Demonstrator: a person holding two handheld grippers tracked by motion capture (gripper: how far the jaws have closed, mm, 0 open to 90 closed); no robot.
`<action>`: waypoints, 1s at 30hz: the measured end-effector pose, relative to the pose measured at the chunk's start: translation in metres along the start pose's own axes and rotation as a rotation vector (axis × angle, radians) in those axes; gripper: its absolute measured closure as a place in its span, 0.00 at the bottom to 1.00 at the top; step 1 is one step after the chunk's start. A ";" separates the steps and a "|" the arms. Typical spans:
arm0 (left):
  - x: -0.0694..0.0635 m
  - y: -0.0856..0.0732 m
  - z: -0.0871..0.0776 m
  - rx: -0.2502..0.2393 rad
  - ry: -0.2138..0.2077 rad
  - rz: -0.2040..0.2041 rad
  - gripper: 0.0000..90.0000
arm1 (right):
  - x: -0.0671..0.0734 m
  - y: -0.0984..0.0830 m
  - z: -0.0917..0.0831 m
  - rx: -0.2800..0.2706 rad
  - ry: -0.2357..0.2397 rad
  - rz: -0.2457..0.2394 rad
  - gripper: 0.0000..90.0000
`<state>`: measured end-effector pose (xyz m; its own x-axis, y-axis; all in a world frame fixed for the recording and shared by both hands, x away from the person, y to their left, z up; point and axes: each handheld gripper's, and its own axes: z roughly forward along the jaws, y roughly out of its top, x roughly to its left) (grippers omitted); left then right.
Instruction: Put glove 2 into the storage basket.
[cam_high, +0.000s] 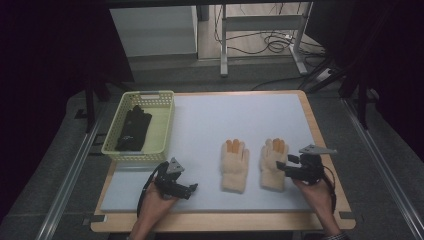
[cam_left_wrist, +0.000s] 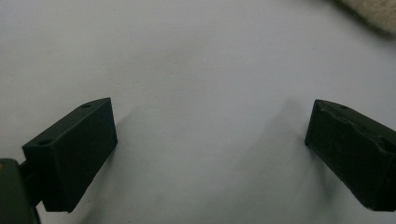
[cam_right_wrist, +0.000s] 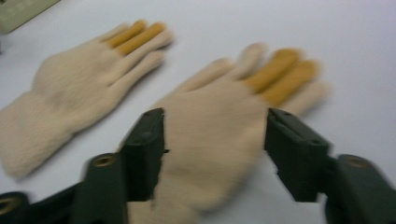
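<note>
**Right gripper straddling the nearer cream glove**

Two cream gloves are lying flat and side by side on the white mat of the bench (cam_high: 210, 125), cuffs toward the person and orange-tipped fingers pointing away toward the far edge, so each long axis is running near to far. The right glove (cam_high: 273, 164) is sitting under the right gripper (cam_high: 286, 166); the left glove (cam_high: 235, 165) is lying just beside it, apart from it.

The high view is showing the yellow basket (cam_high: 165, 122) at the bench's far left with a black glove (cam_high: 134, 129) inside it. The right gripper view is showing, blurred, what the high view cannot: the right glove (cam_right_wrist: 219, 140) is lying between the jaws, which are standing about half open on either side of its palm; whether the pads are pressing the fabric I cannot tell.

The left gripper (cam_high: 192, 189) is resting low near the bench's front left, and its own view is showing the jaws standing wide over bare mat, holding nothing.
</note>
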<state>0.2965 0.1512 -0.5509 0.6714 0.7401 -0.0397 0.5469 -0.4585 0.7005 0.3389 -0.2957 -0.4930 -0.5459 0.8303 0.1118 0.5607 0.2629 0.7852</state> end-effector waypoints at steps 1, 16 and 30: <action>0.000 0.000 0.000 0.000 0.000 0.000 0.03 | 0.000 0.000 0.000 0.000 0.000 0.000 0.57; 0.000 0.000 0.000 0.000 0.000 0.000 0.03 | -0.009 -0.019 0.028 0.057 -0.083 -0.032 0.77; 0.000 0.000 0.000 0.000 0.000 0.000 0.03 | -0.008 -0.014 0.017 0.041 -0.043 -0.028 0.98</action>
<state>0.2966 0.1512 -0.5509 0.6715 0.7400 -0.0395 0.5468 -0.4588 0.7004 0.3462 -0.2976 -0.5157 -0.5349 0.8426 0.0634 0.5710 0.3051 0.7621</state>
